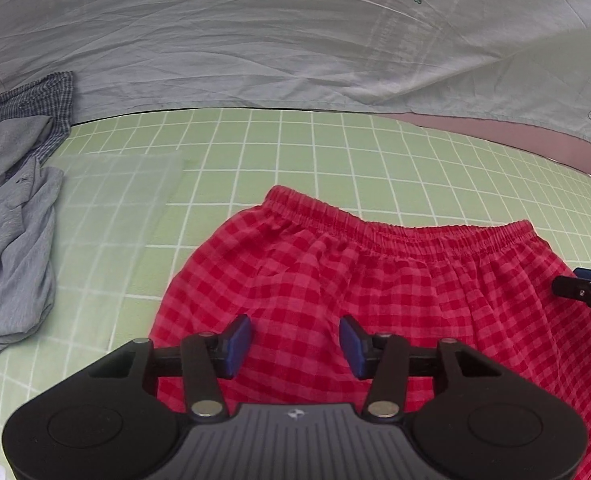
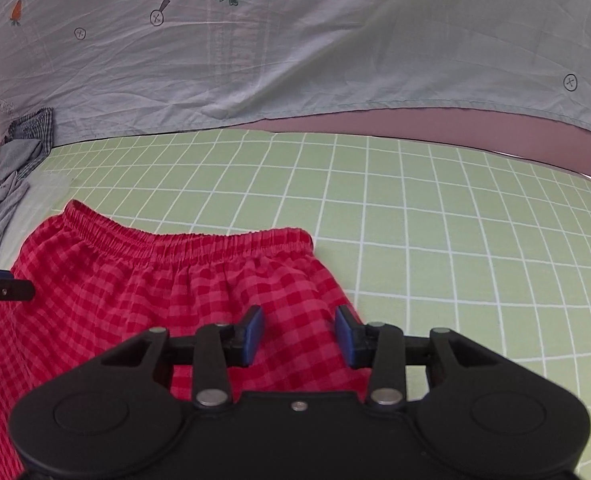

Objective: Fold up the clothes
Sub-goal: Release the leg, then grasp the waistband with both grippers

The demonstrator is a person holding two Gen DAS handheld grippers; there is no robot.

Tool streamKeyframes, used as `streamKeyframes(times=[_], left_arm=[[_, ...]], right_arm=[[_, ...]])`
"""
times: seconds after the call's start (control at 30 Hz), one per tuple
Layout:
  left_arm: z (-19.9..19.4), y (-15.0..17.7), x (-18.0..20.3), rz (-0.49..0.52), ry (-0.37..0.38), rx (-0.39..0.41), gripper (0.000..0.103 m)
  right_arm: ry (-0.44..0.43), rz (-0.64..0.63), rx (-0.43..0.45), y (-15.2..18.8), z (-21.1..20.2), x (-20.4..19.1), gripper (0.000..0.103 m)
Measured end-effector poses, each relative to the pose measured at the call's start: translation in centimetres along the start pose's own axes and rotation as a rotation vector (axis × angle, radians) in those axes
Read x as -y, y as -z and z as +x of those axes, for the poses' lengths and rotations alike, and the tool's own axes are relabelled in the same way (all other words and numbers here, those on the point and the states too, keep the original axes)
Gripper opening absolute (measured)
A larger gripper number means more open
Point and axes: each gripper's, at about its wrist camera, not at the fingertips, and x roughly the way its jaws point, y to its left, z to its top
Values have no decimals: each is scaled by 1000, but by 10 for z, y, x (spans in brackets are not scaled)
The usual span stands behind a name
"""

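Red checked shorts (image 1: 375, 280) lie flat on the green grid mat (image 1: 255, 152), the elastic waistband (image 1: 395, 228) on the far side. My left gripper (image 1: 295, 344) hovers open over the shorts' left part, nothing between its blue pads. My right gripper (image 2: 299, 336) is open over the shorts (image 2: 155, 292) near their right edge, its pads empty too. The right gripper's tip (image 1: 587, 292) shows at the right edge of the left wrist view. At the left edge of the right wrist view is the left gripper's tip (image 2: 3, 290).
A heap of grey and blue-checked clothes (image 1: 15, 208) lies at the mat's left. A translucent sheet (image 1: 115, 184) rests on the mat beside it. A pale cloth with carrot prints (image 1: 295, 40) hangs behind the mat (image 2: 455, 220). A pink surface (image 2: 415, 124) shows below its hem.
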Motion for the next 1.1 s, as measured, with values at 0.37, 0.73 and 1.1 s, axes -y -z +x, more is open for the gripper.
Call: streamKeyframes(times=[0.37, 0.73, 1.1], left_arm=[[-31, -6, -5, -7, 83, 65, 1], [-41, -55, -44, -206, 41, 306, 6], [-17, -15, -78, -284, -165, 123, 42]], right_arm=[[21, -74, 8, 3, -9, -6, 1], [8, -35, 226, -43, -53, -2, 2], [98, 10, 81, -13, -25, 11, 42]])
